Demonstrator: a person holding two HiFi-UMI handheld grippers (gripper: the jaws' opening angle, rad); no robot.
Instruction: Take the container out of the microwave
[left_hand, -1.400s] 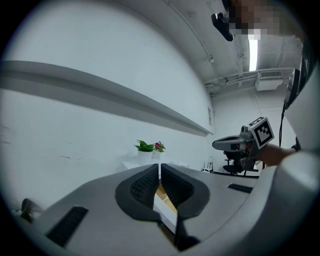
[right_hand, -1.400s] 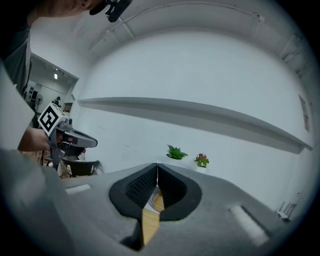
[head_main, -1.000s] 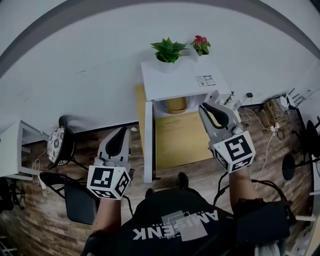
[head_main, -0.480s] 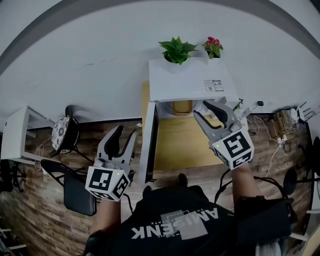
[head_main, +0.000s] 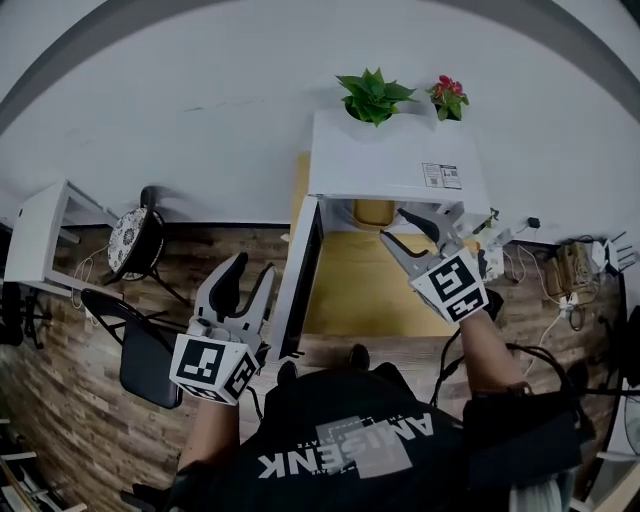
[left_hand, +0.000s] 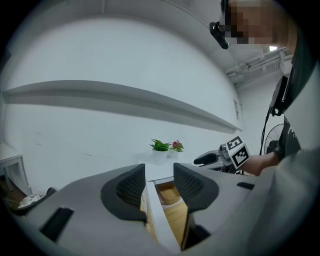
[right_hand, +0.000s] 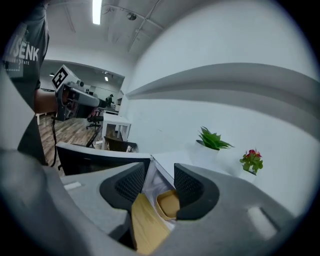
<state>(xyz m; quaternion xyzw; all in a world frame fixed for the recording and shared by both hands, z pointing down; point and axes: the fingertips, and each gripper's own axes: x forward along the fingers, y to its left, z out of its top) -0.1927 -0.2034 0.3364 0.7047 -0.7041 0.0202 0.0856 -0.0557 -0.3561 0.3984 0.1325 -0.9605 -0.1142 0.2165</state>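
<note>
A white microwave (head_main: 395, 165) stands with its door (head_main: 298, 285) swung open to the left. The tan container (head_main: 373, 212) sits inside it, also visible as the container (right_hand: 169, 202) and the container (left_hand: 169, 192). My right gripper (head_main: 403, 230) is in front of the opening, its jaws opening with nothing pressed between them; the container lies beyond its fingertips. Lower left, my left gripper (head_main: 248, 276) is open beside the door's outer edge. In the left gripper view the door edge (left_hand: 159, 220) shows between the open jaws of the left gripper (left_hand: 159, 182).
Two potted plants (head_main: 375, 97) (head_main: 448, 97) stand on top of the microwave. A wooden counter (head_main: 350, 290) lies below the opening. A black chair (head_main: 140, 355), a round patterned stool (head_main: 127, 240) and a white shelf unit (head_main: 40, 235) are at the left. Cables (head_main: 570, 265) are at the right.
Both grippers went from shut to open. My right gripper dropped and moved in toward the microwave opening. The left one shifted only slightly beside the door.
</note>
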